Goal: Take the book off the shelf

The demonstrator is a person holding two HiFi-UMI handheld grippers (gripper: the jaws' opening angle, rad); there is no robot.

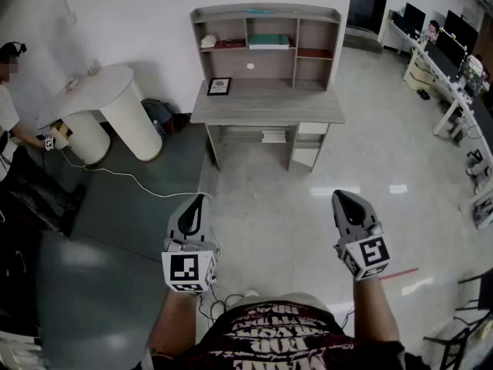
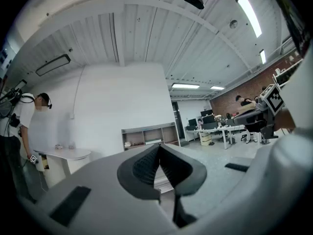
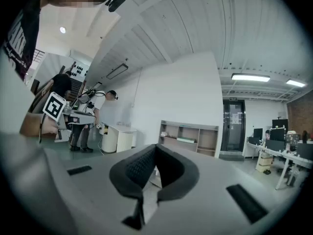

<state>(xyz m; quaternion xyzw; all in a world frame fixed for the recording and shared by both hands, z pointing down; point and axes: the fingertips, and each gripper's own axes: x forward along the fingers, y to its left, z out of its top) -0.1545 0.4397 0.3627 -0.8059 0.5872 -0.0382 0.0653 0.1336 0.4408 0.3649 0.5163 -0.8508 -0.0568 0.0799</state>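
Book [image 1: 269,42] lying flat in the middle upper compartment of the shelf [image 1: 266,11], far ahead and well apart from both grippers.

Left gripper [image 1: 199,199] held level above the floor, jaws closed tip to tip, ribbed pads [image 2: 145,166] meeting at the front, nothing between them. Right gripper [image 1: 342,196] level as well, beside the left with a clear gap, jaws fully together, pads [image 3: 138,167] touching at the tips, nothing held. Both pointed toward the shelf.

Beyond the tips, glossy pale floor [image 1: 308,206]; to the left, a dark mat [image 1: 115,214] crossed by a white cable [image 1: 131,178]. Further out, a grey desk [image 1: 266,105] against the white wall, carrying the shelf on its back edge. On the desktop, left side, a small framed picture [image 1: 219,86], below the shelf's left compartment. In that left compartment, a white object [image 1: 208,42] beside a flat red item [image 1: 229,45].

Left of the desk, a round white table [image 1: 88,85], with a person [image 1: 8,106] at the picture's edge. Far right, a row of office desks [image 1: 454,75] with monitors.
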